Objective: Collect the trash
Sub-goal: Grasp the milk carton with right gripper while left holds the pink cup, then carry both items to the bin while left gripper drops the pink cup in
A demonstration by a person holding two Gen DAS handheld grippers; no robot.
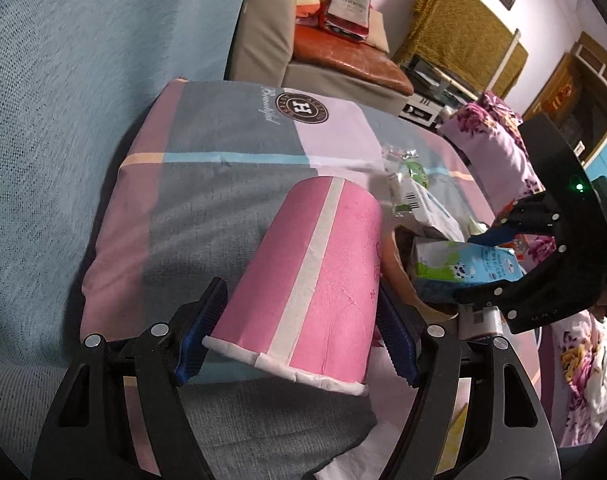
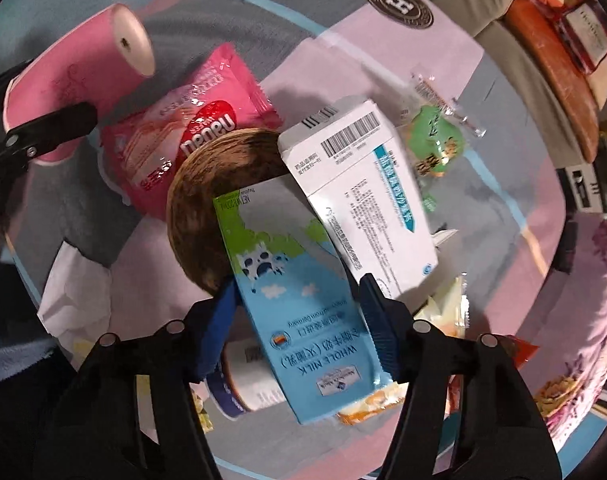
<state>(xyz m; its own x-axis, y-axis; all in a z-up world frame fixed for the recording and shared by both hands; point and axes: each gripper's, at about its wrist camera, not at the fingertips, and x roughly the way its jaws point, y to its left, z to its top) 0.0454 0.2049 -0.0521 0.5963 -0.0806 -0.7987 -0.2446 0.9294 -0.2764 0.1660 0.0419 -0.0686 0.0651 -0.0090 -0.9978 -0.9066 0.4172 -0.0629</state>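
The milk carton (image 2: 303,312) lies slanted across the rim of the brown basket (image 2: 195,208), its top end over the bowl and its printed end toward the right gripper (image 2: 299,328). That gripper points down on it, blue pads on either long edge; the left pad (image 2: 219,320) looks to touch the carton and the right one sits at its edge, though motion blur leaves it unclear whether they press yet. A white box (image 2: 359,196) with barcodes leans on the basket's far rim, overlapping the carton's upper corner. Inside the basket only dark woven wall shows beside the carton.

Around it on the patchwork bedcover (image 2: 443,64): a pink wafer packet (image 2: 191,128) against the basket's left side, a clear wrapper with green print (image 2: 435,144) to the right of the box, crumpled tissue (image 2: 75,292) to the lower left, a white jar (image 2: 247,380) with a blue cap under the carton's near end, and yellow-orange wrappers (image 2: 443,312) beside it.

The left gripper (image 1: 295,336) holds a pink tissue roll (image 1: 315,276) crosswise, both pads pressed into its sides, tilted downward just left of the basket (image 1: 399,268). In its view the right gripper (image 1: 491,268) reaches in from the right over the carton (image 1: 463,268). Beyond the bed stands a sofa (image 1: 271,40) with an orange cushion (image 1: 343,56).
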